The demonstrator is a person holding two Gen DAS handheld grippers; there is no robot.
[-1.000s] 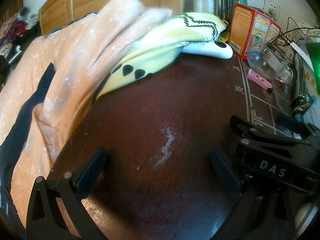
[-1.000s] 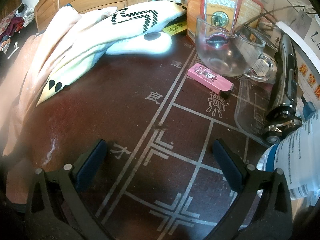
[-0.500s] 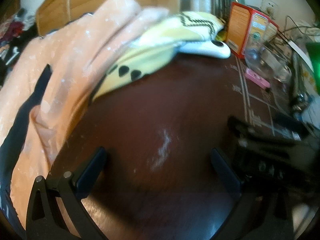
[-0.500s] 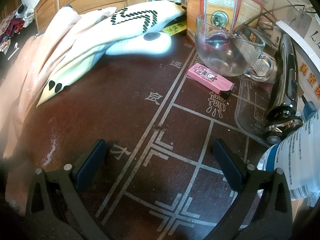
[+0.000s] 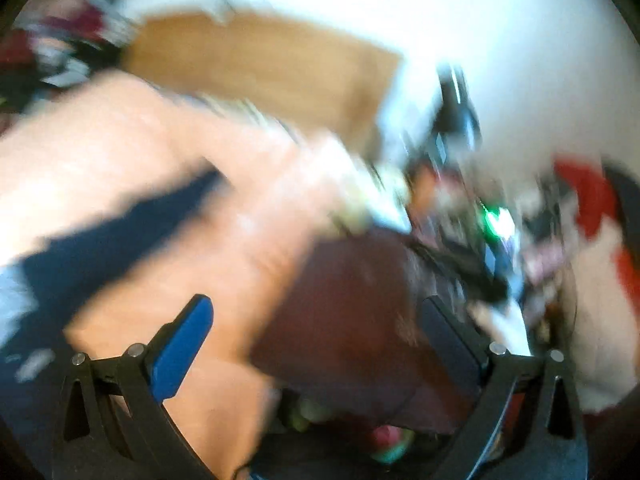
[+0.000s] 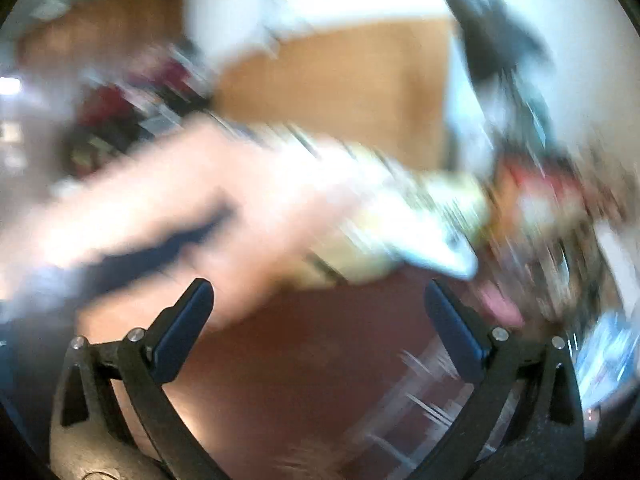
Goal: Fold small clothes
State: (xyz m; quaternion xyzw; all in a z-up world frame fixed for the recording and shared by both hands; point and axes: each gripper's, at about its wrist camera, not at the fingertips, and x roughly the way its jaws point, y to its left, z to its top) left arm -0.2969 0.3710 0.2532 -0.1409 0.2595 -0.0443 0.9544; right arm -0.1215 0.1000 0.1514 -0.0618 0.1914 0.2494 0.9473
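Both views are badly blurred by motion. An orange garment (image 5: 152,184) with a dark blue band hangs over the left edge of the dark brown table (image 5: 352,304). A pale yellow garment (image 6: 384,220) with black marks lies on top of it toward the back. My left gripper (image 5: 316,332) stands open over the table's left edge, its left finger above the orange cloth, holding nothing. My right gripper (image 6: 318,320) is open too, above bare table just in front of the yellow garment. The orange garment (image 6: 180,192) also spreads across the left of the right wrist view.
Blurred clutter lines the table's right side: a pink box (image 6: 500,304), red cartons (image 6: 532,196) and cables. A wooden cupboard (image 5: 260,68) stands behind. A person's red and white sleeve (image 5: 596,240) shows at the right of the left wrist view.
Both grippers have lifted and swung fast, so the views now tilt up toward the cupboard and wall. The left one has shifted left over the orange garment. Both stay open.
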